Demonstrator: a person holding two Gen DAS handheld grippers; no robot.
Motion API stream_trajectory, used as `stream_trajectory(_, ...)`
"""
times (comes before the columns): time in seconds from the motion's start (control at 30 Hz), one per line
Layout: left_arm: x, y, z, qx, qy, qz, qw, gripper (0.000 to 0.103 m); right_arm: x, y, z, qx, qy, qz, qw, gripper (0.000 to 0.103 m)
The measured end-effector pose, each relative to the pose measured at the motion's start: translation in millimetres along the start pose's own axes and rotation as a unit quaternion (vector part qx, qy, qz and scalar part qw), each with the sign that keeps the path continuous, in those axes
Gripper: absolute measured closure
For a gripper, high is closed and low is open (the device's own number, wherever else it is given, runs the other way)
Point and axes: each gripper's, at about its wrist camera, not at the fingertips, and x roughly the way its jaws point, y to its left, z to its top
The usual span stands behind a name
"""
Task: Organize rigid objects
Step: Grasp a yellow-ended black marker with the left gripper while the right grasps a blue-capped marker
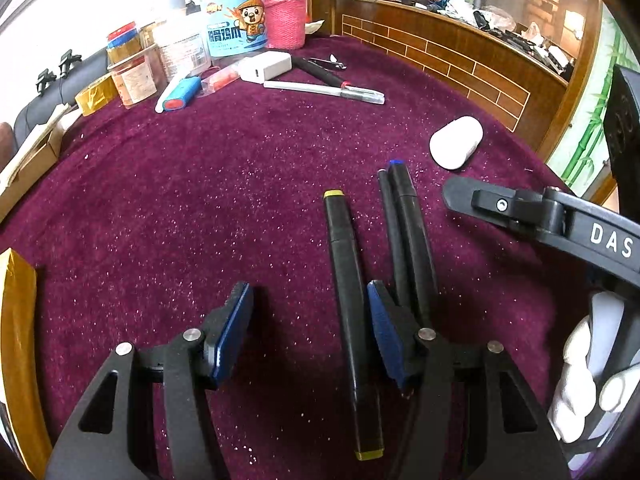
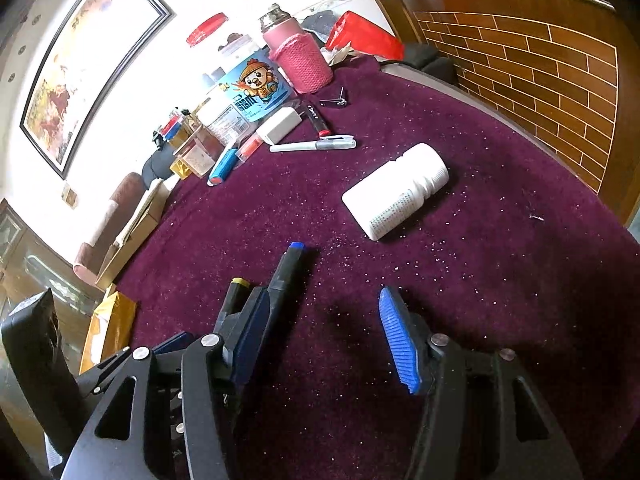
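A black marker with yellow ends (image 1: pixel 350 312) lies on the purple cloth (image 1: pixel 200 208) between the fingers of my left gripper (image 1: pixel 310 332), close beside the right pad and untouched; the jaws stand open. Two more black markers (image 1: pixel 408 232), one blue-capped, lie just right of that finger. A white bottle (image 1: pixel 456 142) lies on its side beyond them. My right gripper (image 2: pixel 324 340) is open over bare cloth with nothing between its pads. The blue-capped marker (image 2: pixel 288 268) and the yellow-ended marker (image 2: pixel 236 290) show past its left finger. The white bottle (image 2: pixel 396 192) lies ahead of it.
Along the far edge stand a blue-labelled jar (image 1: pixel 236 24), a pink-sleeved flask (image 1: pixel 286 12), a white charger (image 1: pixel 268 66), pens (image 1: pixel 324 88) and small tubs. A gold tape roll (image 1: pixel 16 344) sits at the left. A brick-patterned wooden panel (image 1: pixel 440 56) bounds the right. A gloved hand (image 1: pixel 592 380) holds the right gripper.
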Motion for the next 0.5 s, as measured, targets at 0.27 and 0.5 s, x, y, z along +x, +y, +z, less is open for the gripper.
stream_trajectory(0.27,-8,-14,-6,0.031,-0.013,-0.034,0.9989,0.091,1,1,0,-0.002,0.001,0.003,1.000,0.046)
stream_trajectory(0.5,-48,32,-38,-0.059,-0.034,-0.084,0.9942,0.091,2,3,1,-0.006,0.002,0.003,1.000,0.044)
